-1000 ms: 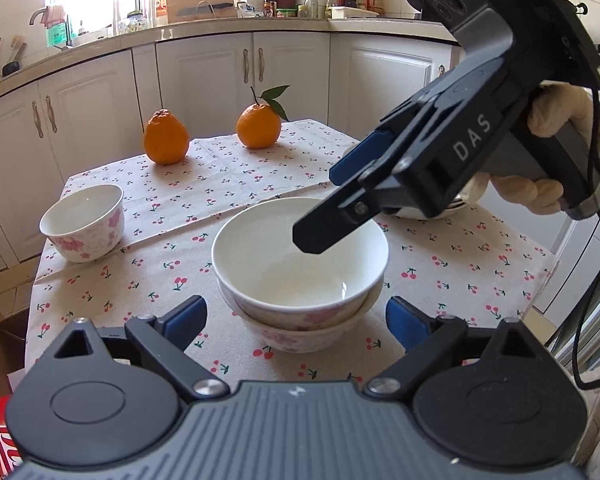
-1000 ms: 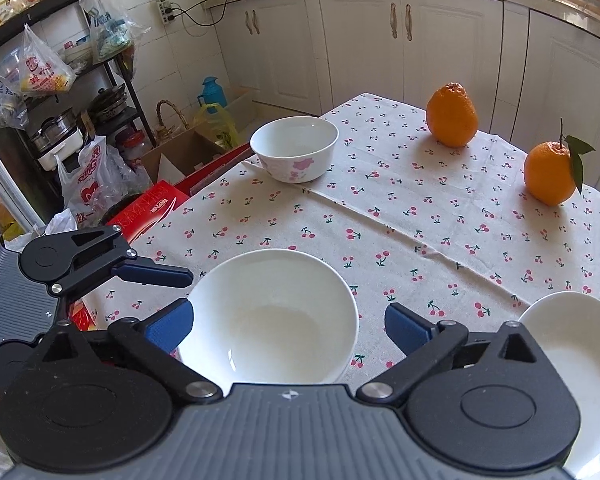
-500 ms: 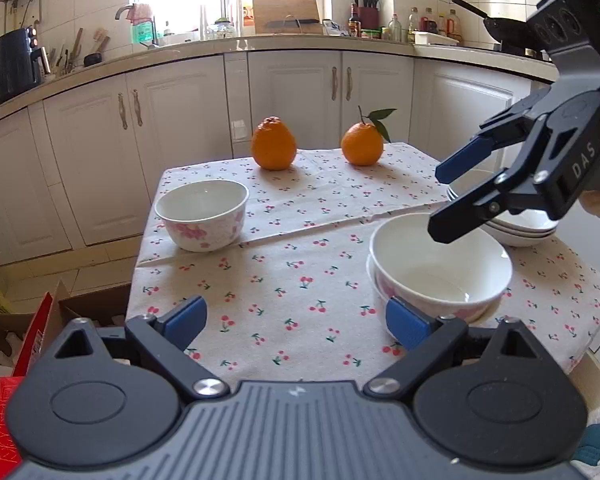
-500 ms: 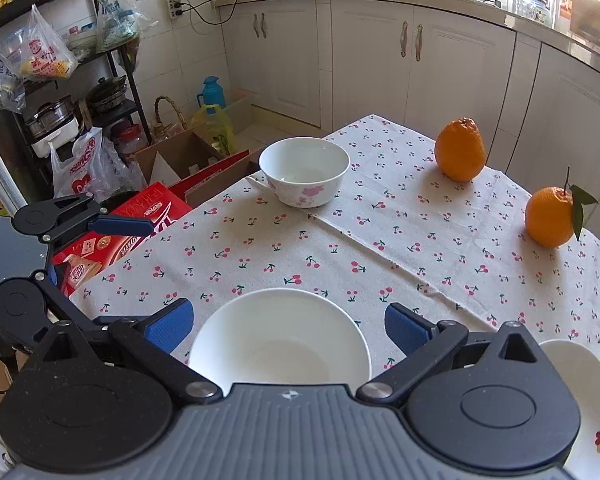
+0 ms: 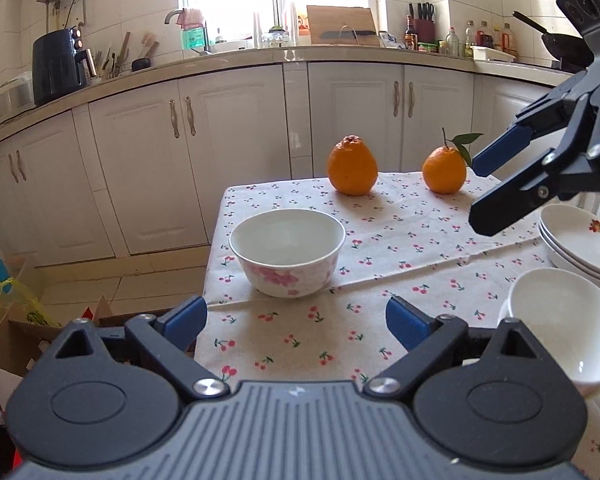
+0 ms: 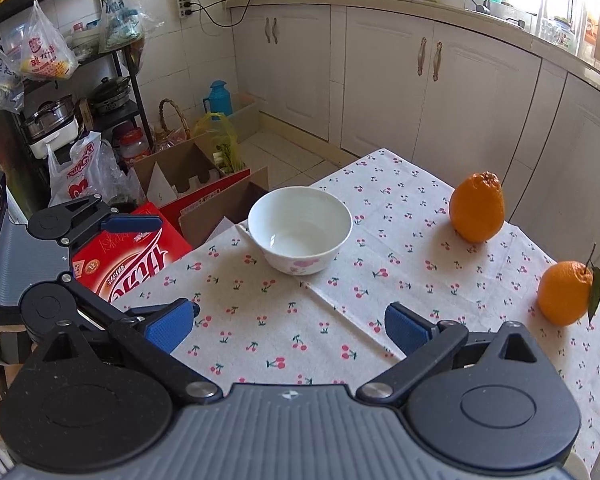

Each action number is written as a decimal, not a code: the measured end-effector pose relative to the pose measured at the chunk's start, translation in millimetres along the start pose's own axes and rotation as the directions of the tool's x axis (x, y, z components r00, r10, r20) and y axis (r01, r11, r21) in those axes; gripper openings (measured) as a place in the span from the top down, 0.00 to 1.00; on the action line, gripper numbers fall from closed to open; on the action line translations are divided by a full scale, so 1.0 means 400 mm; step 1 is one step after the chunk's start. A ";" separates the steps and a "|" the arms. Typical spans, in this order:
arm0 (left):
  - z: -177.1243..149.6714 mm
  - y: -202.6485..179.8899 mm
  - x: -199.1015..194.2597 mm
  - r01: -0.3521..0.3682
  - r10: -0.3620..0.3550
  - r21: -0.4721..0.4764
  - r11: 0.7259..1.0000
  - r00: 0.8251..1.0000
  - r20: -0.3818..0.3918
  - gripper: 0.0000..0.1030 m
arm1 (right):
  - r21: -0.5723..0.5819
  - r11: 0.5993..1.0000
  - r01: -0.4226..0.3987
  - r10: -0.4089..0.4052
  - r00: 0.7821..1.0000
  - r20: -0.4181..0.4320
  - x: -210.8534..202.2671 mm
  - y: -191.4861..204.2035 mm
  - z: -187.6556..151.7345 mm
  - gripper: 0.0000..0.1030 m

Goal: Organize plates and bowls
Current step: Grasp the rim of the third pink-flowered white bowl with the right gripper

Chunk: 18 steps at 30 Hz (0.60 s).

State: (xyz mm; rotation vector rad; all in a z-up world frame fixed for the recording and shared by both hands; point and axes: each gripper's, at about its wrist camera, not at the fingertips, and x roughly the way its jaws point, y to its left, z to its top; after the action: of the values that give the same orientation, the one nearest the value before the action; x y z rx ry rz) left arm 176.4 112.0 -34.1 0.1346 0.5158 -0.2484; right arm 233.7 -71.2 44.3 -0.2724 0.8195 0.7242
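A white bowl with pink flowers [image 5: 287, 252] stands alone near the table's left edge; it also shows in the right wrist view [image 6: 300, 229]. My left gripper [image 5: 296, 318] is open and empty, just short of it. At the right stand stacked white bowls [image 5: 556, 320] and a stack of white plates [image 5: 580, 244]. My right gripper [image 5: 478, 194] hangs open and empty above the table's right side; in its own view [image 6: 292, 326] it faces the lone bowl from farther off. The left gripper [image 6: 140, 248] shows there at the left.
Two oranges [image 5: 353, 166] [image 5: 445, 170] sit at the table's far edge. The cherry-print tablecloth [image 5: 400, 248] covers the table. Cardboard boxes and a red carton [image 6: 136, 256] lie on the floor past the left edge. White cabinets [image 5: 228, 152] stand behind.
Both grippers have swung left, away from the stacked bowls, and now face the lone flowered bowl. The left one has come closer to it. Both stay open and empty.
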 end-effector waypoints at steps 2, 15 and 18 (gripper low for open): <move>0.009 0.008 0.030 -0.008 0.008 -0.003 1.000 1.000 -0.005 0.07 | -0.002 1.000 -0.018 0.018 1.000 -0.004 0.024 -0.015 0.032 0.00; 0.026 0.030 0.188 0.007 -0.006 0.009 1.000 0.999 -0.054 0.07 | -0.007 0.994 -0.112 0.111 0.989 -0.094 0.237 -0.110 0.177 0.00; 0.027 0.032 0.214 0.006 -0.006 0.004 1.000 0.998 -0.064 0.07 | 0.013 0.991 -0.131 0.132 0.984 -0.117 0.293 -0.130 0.188 0.02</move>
State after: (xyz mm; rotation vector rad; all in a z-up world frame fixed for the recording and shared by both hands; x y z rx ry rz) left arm 256.8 105.1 -67.0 0.1448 0.5790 -0.2518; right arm 366.2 -16.6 4.7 -0.2594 0.9580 0.8356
